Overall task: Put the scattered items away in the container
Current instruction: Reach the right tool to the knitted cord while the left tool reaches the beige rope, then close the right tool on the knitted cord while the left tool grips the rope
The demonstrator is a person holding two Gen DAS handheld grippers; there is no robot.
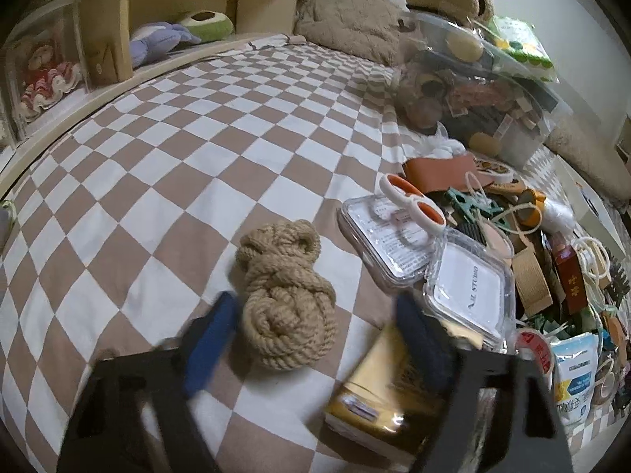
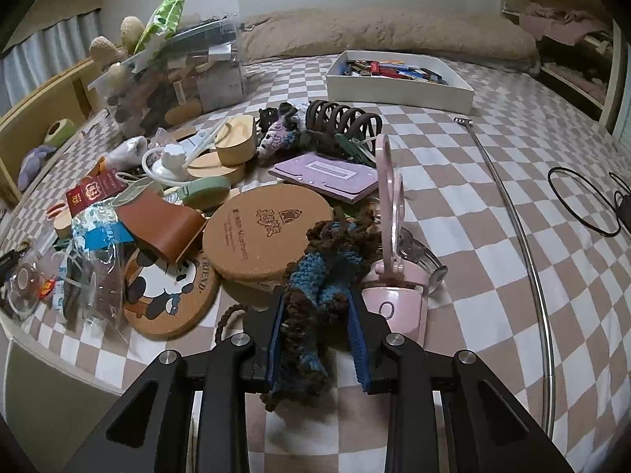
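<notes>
In the right wrist view my right gripper (image 2: 317,331) is shut on a blue and brown crocheted piece (image 2: 315,295), held just above the checked bed cover. The white container box (image 2: 398,90) with several small items in it sits far back, right of centre. A heap of scattered items lies to the left: a round cork coaster (image 2: 264,228), a panda coaster (image 2: 169,295), a purple case (image 2: 327,175), a pink mirror device (image 2: 390,276). In the left wrist view my left gripper (image 1: 315,339) is open, its blurred blue fingers either side of a coiled jute rope (image 1: 284,291).
In the left wrist view clear plastic cases (image 1: 398,236), orange-handled scissors (image 1: 414,205) and a yellow packet (image 1: 386,386) lie right of the rope. A clear storage tub (image 1: 481,90) stands behind. A wooden headboard shelf (image 1: 118,39) runs along the left. A metal rod (image 2: 520,228) and black cable (image 2: 583,205) lie at the right.
</notes>
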